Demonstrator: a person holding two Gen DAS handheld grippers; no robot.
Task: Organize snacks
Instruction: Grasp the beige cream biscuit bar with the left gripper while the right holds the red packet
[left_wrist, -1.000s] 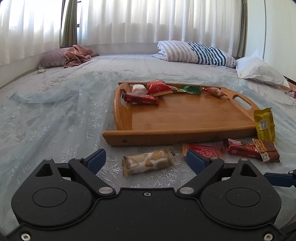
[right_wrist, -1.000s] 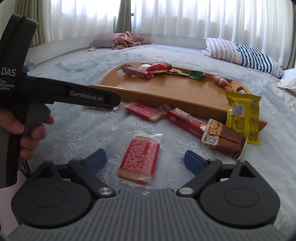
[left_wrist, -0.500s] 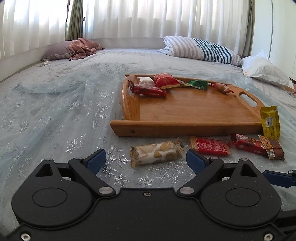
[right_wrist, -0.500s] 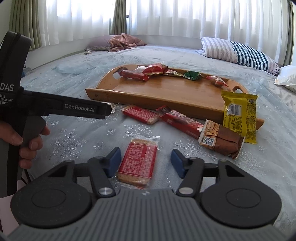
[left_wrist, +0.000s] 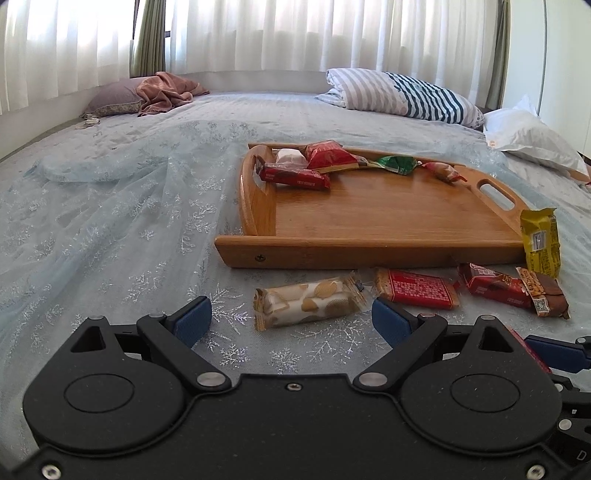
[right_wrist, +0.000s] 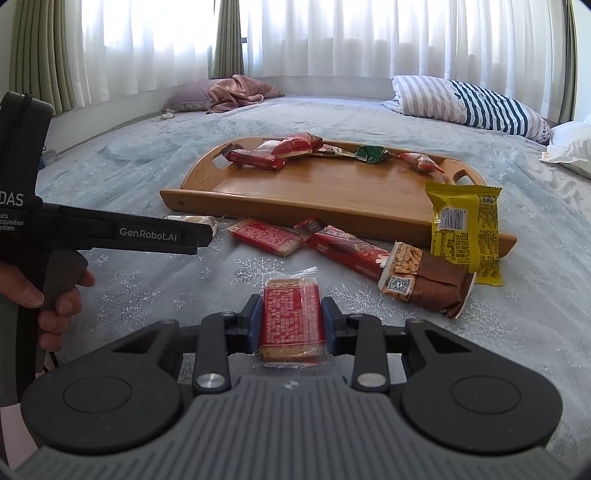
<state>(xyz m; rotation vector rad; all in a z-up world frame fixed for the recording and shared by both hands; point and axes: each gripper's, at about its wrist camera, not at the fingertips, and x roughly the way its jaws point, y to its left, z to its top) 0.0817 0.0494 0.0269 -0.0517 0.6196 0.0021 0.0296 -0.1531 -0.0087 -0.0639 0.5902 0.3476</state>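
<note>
My right gripper (right_wrist: 291, 325) is shut on a red cracker pack (right_wrist: 291, 319) just above the bed. My left gripper (left_wrist: 291, 319) is open and empty, with a white nougat bar (left_wrist: 308, 302) lying just ahead between its fingers. A wooden tray (left_wrist: 369, 254) (right_wrist: 295, 206) holds several snacks along its far edge. In front of the tray lie a second red cracker pack (left_wrist: 415, 293) (right_wrist: 264, 236), a long red bar (right_wrist: 343, 251), a brown wafer pack (right_wrist: 424, 282) and a yellow pack (right_wrist: 465, 229) leaning on the tray.
The left gripper's body and the hand holding it (right_wrist: 55, 258) fill the left of the right wrist view. A striped pillow (left_wrist: 402, 94) and a white pillow (left_wrist: 532, 136) lie at the back right, a pink cloth (left_wrist: 166, 92) at the back left.
My right gripper has closed from wide open onto the red cracker pack. My left gripper has moved slightly nearer the nougat bar and stayed open.
</note>
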